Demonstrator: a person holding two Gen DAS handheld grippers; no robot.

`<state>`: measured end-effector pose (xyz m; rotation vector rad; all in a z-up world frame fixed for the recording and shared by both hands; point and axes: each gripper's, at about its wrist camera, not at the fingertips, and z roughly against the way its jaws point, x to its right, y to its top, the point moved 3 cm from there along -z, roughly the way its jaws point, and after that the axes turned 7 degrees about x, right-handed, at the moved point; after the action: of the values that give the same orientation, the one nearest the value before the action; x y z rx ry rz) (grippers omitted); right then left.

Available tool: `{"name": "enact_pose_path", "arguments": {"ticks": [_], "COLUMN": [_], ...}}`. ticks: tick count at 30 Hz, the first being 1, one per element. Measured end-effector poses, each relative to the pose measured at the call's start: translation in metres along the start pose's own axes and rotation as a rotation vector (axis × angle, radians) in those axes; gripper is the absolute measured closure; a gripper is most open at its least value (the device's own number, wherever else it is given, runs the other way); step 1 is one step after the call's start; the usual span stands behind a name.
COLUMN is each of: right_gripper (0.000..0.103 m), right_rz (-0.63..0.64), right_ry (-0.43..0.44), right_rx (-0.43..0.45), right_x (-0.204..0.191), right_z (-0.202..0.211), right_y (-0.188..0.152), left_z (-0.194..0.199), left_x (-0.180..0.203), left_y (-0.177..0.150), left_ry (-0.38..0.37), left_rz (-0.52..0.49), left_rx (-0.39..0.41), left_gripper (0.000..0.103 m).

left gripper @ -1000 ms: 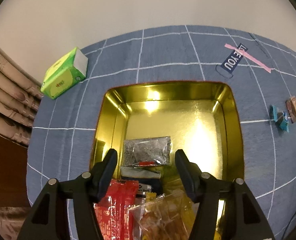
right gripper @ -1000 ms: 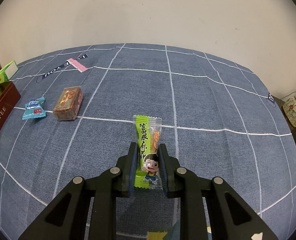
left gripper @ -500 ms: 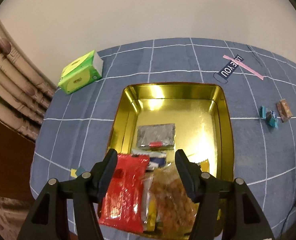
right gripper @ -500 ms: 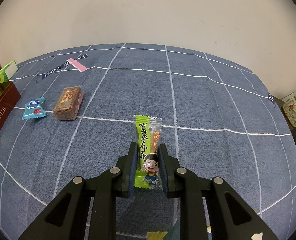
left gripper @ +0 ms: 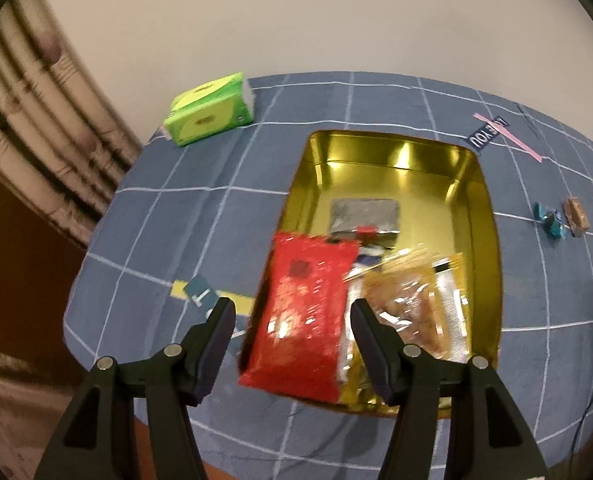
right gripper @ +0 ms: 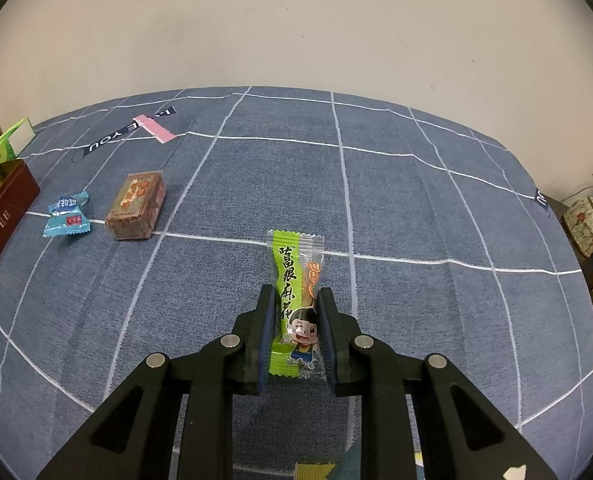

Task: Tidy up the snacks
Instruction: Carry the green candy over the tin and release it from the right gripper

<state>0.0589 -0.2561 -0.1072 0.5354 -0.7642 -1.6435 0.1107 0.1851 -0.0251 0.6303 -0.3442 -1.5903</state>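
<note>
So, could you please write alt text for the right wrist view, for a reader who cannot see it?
The right gripper is shut on a green plastic-wrapped snack stick above a blue grid-patterned tablecloth. Farther left on the cloth lie a brown wrapped rectangular cake and a small light-blue wrapped candy, close but apart, near a dark red toffee tin at the left edge.
</note>
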Motion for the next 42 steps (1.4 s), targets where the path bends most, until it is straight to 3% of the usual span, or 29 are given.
{"name": "enact_pose_path", "arguments": {"ticks": [10, 23, 30, 42], "right_gripper": [0.085, 0.087, 0.086, 0.086], "right_rz": [-0.017, -0.063, -0.063, 0.039], "right_ry": [-0.029, -0.085, -0.007, 0.243], "right_rx": [-0.012, -0.031, -0.001, -0.007], "right_x": [-0.001, -0.012, -0.054, -0.185], "right_z": [0.0, 0.014, 0.047, 0.074], "right_y": [0.001, 0.012, 0.036, 0.058], "left_z": [0.004, 0.003, 0.002, 0.002], "left_x": [-0.03, -0.05, -0.055, -0.064], "left_y": [-0.015, -0.028, -0.031, -0.037], "left_ry": [0.009, 0.047, 0.036, 0.062], "left_rz": [0.121, 0.168, 0.182, 0.21], "left_rx": [-0.006, 0.019, 0.023, 0.019], "left_gripper": [0.042, 0.042, 0.042, 0.042]}}
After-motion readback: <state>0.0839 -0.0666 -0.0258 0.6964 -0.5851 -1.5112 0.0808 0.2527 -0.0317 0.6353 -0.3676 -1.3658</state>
